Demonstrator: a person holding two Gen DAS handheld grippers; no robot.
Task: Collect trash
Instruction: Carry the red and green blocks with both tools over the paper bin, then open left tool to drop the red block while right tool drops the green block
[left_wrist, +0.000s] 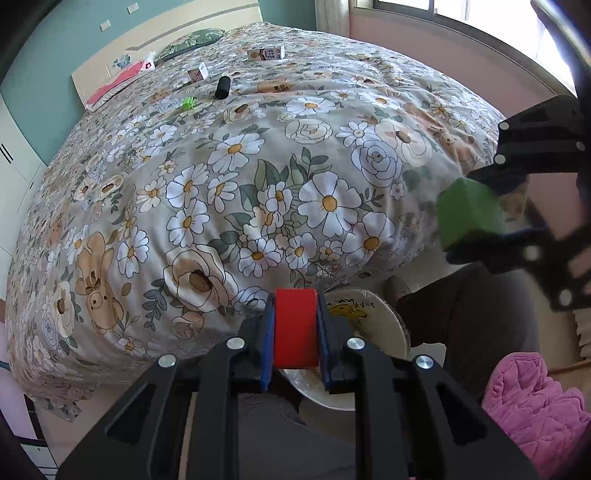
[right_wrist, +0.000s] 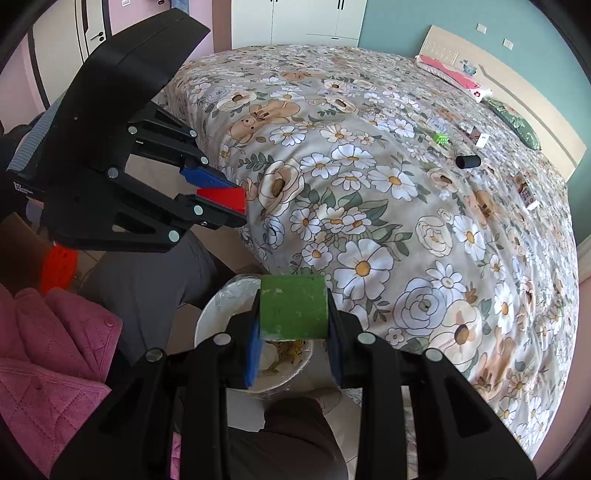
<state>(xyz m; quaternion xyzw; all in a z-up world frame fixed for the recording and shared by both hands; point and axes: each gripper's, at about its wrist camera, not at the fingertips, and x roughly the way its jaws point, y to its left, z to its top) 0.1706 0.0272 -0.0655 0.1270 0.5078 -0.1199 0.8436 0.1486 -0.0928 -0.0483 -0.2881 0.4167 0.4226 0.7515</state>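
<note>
My left gripper (left_wrist: 295, 325) is shut on a red block (left_wrist: 295, 328) and holds it above a white bin (left_wrist: 391, 325) at the foot of the bed. My right gripper (right_wrist: 293, 314) is shut on a green block (right_wrist: 293, 310) over the same bin (right_wrist: 214, 314). The right gripper shows in the left wrist view (left_wrist: 480, 218) with the green block (left_wrist: 469, 214). The left gripper shows in the right wrist view (right_wrist: 236, 201) with the red block (right_wrist: 223, 197). Far up the bed lie a black cylinder (left_wrist: 222, 87), a small green piece (left_wrist: 188, 103) and two small cartons (left_wrist: 266, 54).
The floral bedspread (left_wrist: 258, 184) fills most of both views. Pillows (left_wrist: 192, 42) lie by the headboard. A pink quilted cloth (left_wrist: 532, 410) and the person's dark trouser legs (right_wrist: 147, 277) are next to the bin. A wardrobe (right_wrist: 299, 18) stands beyond the bed.
</note>
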